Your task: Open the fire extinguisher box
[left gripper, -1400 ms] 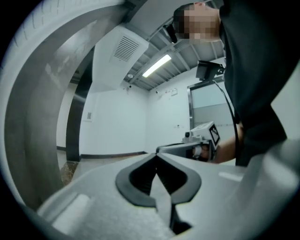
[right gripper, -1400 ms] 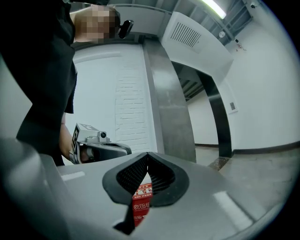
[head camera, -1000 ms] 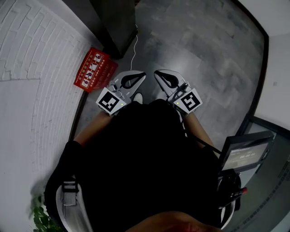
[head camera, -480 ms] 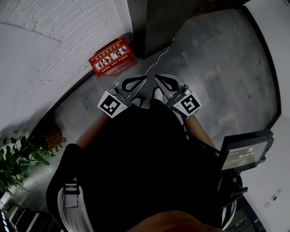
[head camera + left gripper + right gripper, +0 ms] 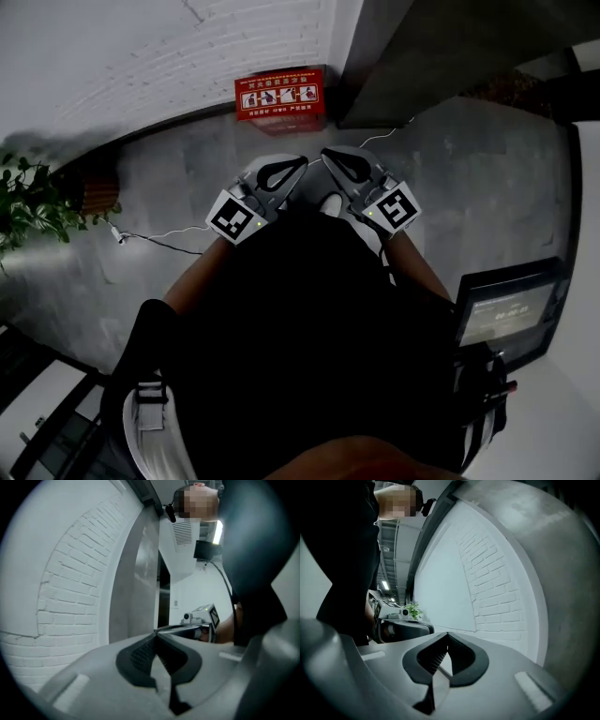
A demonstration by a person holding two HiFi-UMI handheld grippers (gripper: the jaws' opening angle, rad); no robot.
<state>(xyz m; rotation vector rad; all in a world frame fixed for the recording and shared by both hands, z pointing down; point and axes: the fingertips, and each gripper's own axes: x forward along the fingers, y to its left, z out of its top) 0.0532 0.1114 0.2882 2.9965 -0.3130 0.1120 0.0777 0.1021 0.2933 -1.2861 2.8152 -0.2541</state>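
The red fire extinguisher box stands on the floor against the white brick wall, its lid with picture labels closed, straight ahead of me in the head view. My left gripper and right gripper are held close to my body, side by side, well short of the box. Both are shut with nothing between the jaws. In the left gripper view my left gripper points up along the brick wall; in the right gripper view my right gripper does the same. The box shows in neither gripper view.
A dark pillar rises right of the box. A potted plant stands at the left, with a white cable lying on the grey floor. A screen on a stand is at my right.
My head view has swung left: the red box has moved from the far left to the top middle. The plant has come into view. Both grippers keep their place in front of my body.
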